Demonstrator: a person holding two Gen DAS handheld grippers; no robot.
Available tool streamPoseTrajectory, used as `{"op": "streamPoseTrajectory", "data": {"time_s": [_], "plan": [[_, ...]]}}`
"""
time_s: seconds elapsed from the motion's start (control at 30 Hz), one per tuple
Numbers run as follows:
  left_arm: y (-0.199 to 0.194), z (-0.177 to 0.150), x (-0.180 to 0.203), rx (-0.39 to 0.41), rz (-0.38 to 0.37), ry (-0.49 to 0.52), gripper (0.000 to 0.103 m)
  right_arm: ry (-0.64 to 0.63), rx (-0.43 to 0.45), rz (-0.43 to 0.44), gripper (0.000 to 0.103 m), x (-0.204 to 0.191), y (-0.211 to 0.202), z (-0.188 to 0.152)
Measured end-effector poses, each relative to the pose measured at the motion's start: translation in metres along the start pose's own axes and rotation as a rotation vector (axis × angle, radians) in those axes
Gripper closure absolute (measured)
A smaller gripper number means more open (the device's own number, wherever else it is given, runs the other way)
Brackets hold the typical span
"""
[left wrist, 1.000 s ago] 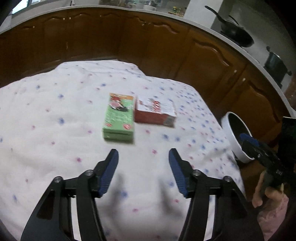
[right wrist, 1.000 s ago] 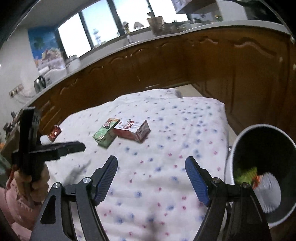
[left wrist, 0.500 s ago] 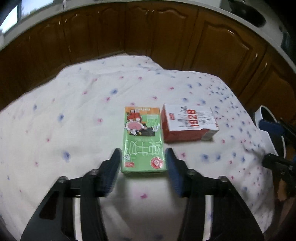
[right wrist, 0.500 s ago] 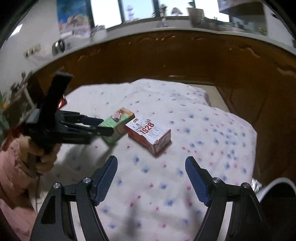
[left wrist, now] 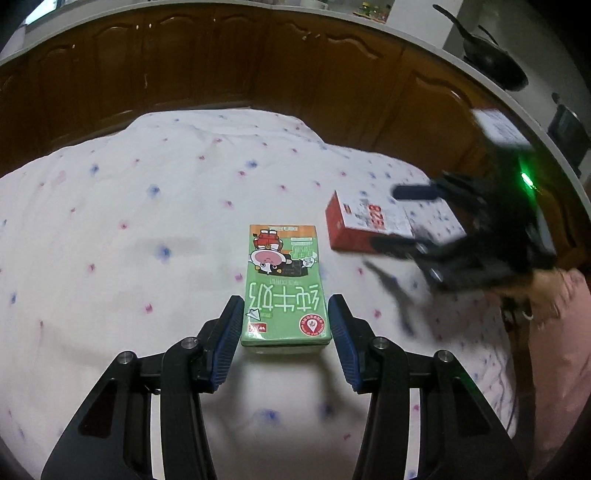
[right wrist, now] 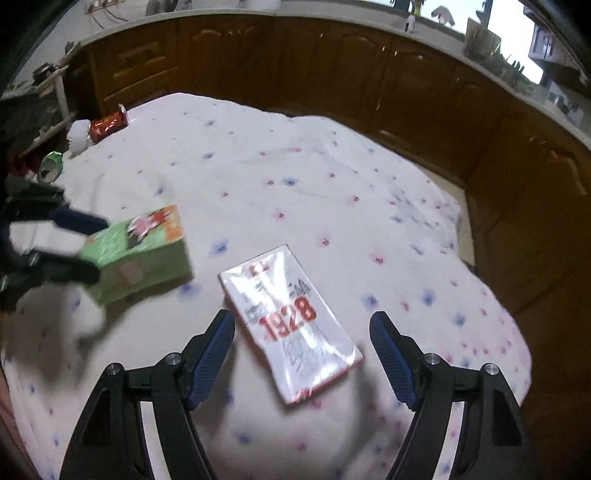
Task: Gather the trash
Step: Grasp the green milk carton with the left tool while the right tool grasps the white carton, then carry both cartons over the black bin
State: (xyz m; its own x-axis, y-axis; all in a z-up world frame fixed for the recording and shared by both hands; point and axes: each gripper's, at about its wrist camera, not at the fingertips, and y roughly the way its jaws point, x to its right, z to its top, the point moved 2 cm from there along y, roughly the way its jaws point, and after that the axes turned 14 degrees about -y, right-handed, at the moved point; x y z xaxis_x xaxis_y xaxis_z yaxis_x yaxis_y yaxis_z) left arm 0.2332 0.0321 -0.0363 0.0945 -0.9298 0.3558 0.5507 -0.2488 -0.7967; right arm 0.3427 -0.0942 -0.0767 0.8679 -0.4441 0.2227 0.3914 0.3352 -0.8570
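spotted cloth (left wrist: 147, 229), both tools tilted down over cartons

1. A white cloth (left wrist: 155, 236) with small pink and blue dots covers the worktop and lies rumpled in soft folds.
2. Brown wooden cabinets (right wrist: 332, 66) with arched door panels curve round behind the worktop.
3. A pale counter (left wrist: 417, 40) runs along the top of the cabinets.
4. A black pan (left wrist: 495, 66) with a long handle sits on the counter at the right of the left wrist view.
5. Bright windows (right wrist: 509, 33) show at the upper right of the right wrist view.
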Motion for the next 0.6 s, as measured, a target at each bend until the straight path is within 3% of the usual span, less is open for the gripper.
{"op": "streamPoseTrajectory", "data": {"time_s": [0.1,0.2,0.37,0.6], "plan": [[-0.002,-0.004,-0.002,-0.002,0.001,-0.007,0.056,0.066,0.014,0.022,0.044,0.002,-0.002,-0.005],[-0.006,-0.007,-0.002,0.003,-0.011,-0.021,0.056,0.127,0.037,-0.003,0.051,-0.002,-0.014,-0.017],[-0.012,-0.009,0.014,0.006,-0.059,0.003,0.056,0.325,0.095,-0.04,0.054,-0.003,-0.048,-0.049],[-0.027,-0.029,0.061,0.032,-0.139,0.088,0.056,0.665,0.249,-0.055,0.054,-0.034,-0.118,-0.122]]}}
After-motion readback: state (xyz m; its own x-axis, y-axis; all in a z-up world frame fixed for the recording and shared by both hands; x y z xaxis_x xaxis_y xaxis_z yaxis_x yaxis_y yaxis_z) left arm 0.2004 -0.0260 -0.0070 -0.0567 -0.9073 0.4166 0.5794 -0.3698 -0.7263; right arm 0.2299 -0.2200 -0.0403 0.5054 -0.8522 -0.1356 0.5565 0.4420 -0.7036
